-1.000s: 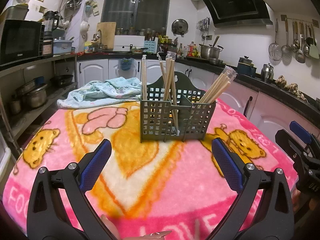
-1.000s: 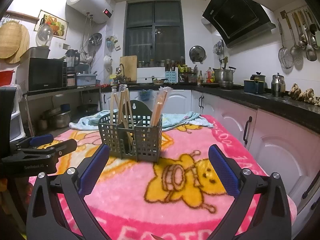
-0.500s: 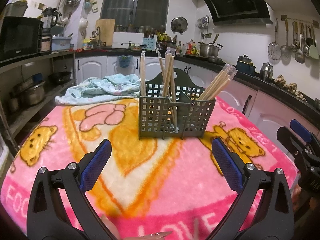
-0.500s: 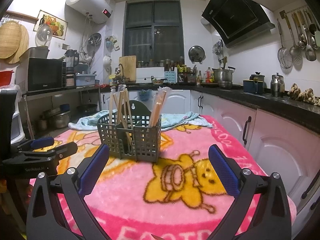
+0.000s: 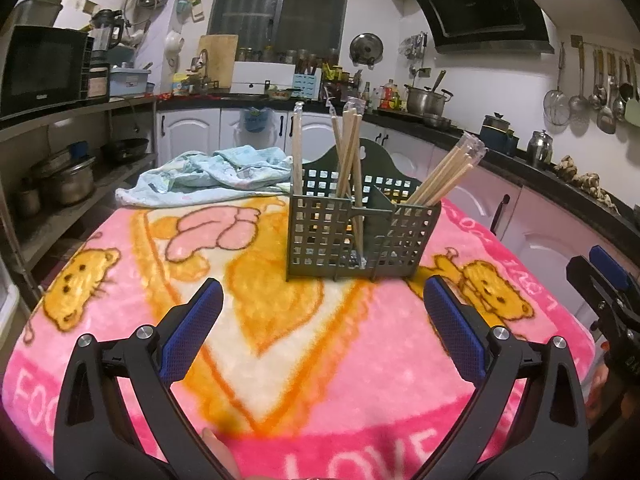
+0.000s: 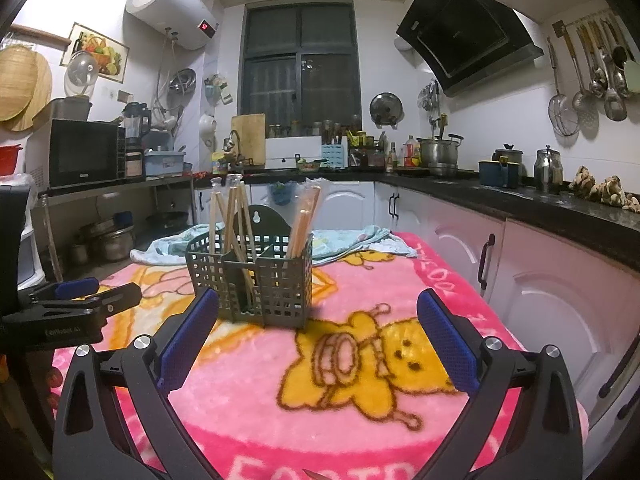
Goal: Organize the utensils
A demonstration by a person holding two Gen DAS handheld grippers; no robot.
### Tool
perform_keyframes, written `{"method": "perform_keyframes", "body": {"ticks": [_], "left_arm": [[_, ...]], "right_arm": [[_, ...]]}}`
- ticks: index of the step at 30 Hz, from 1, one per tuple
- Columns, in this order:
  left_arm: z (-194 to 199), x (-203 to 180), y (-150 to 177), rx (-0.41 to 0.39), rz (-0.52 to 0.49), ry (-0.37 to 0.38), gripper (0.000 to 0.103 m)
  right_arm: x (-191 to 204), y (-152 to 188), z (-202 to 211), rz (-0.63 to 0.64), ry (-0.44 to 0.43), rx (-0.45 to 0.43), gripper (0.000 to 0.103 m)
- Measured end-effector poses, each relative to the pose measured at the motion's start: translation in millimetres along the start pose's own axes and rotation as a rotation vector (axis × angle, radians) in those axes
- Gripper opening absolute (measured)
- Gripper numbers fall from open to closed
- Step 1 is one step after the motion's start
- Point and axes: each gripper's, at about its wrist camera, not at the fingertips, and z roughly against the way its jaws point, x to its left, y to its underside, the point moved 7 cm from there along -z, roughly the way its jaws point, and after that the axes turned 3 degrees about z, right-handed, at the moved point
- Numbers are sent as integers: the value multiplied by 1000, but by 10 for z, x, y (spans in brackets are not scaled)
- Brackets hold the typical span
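Left gripper (image 5: 318, 312) spread wide, empty, low in frame. Right gripper (image 6: 318, 322) also wide, empty. Grey utensil caddy (image 5: 360, 236) stands at frame centre on pink blanket (image 5: 340, 380); chopsticks (image 5: 348, 152) upright in its compartments, some apparently plastic-wrapped. Blue towel (image 5: 212, 176) behind, upper left.

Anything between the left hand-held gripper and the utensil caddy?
Nothing. In the left wrist view only bare pink cartoon blanket lies between the open left hand-held gripper and the grey utensil caddy.
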Motion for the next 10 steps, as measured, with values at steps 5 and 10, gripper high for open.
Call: {"method": "perform_keyframes", "body": {"ticks": [5, 10], "left_arm": [[-142, 236, -99, 47, 40, -32, 93], [-608, 948, -265, 167, 48, -200, 92]], "right_arm": [[-191, -4, -110, -32, 37, 38, 97], [-745, 68, -609, -41, 198, 221, 97]]}}
